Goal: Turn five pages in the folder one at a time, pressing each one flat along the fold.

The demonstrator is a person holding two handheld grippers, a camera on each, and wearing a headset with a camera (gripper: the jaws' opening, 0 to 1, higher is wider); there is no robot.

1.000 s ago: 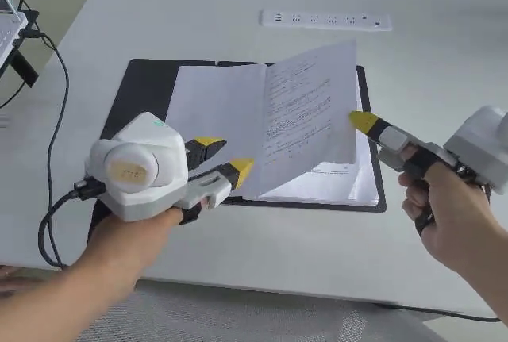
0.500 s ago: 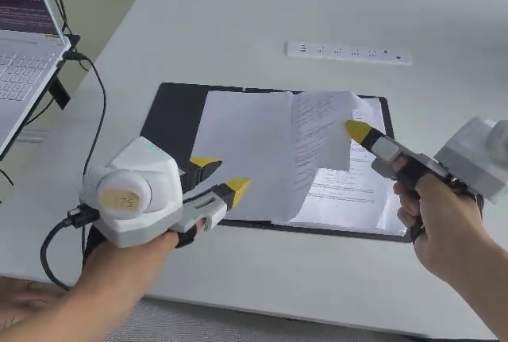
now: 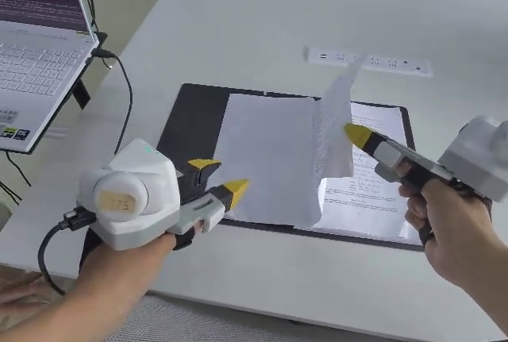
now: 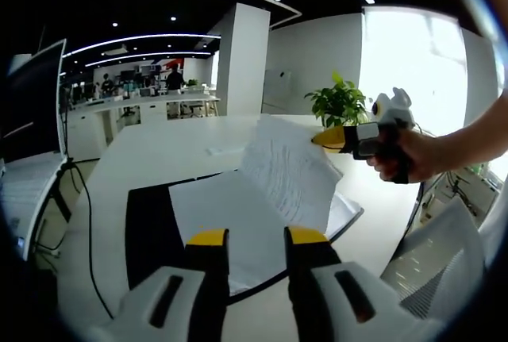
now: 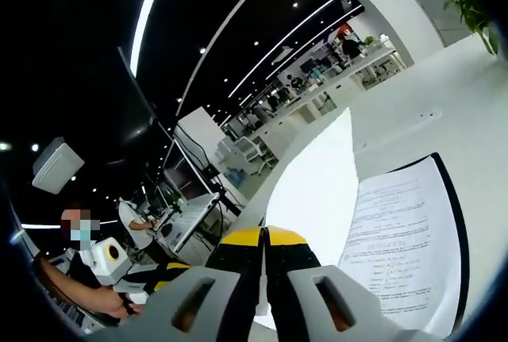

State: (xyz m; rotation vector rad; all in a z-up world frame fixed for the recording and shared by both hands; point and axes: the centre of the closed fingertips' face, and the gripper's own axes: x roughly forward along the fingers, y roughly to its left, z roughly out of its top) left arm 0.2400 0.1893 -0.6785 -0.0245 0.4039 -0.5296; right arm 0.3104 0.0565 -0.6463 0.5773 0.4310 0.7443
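Above open folder [image 3: 187, 120], page [image 3: 334, 120] on edge along fold, in clenched rt tool [image 3: 355, 134]; lt tool [image 3: 222, 177] released.

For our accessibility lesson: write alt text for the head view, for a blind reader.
The right tool pinches a page, raised upright over an open black folder on a white table. The left tool hovers open near the folder's front edge.

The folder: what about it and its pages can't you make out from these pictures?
Print on the right-hand page: too small to read, head view.
Its strip beside the fold: hidden behind the lifted page, head view.
The folder, near right corner: covered by the hand holding the right gripper, head view.
Pages already turned: no count possible.
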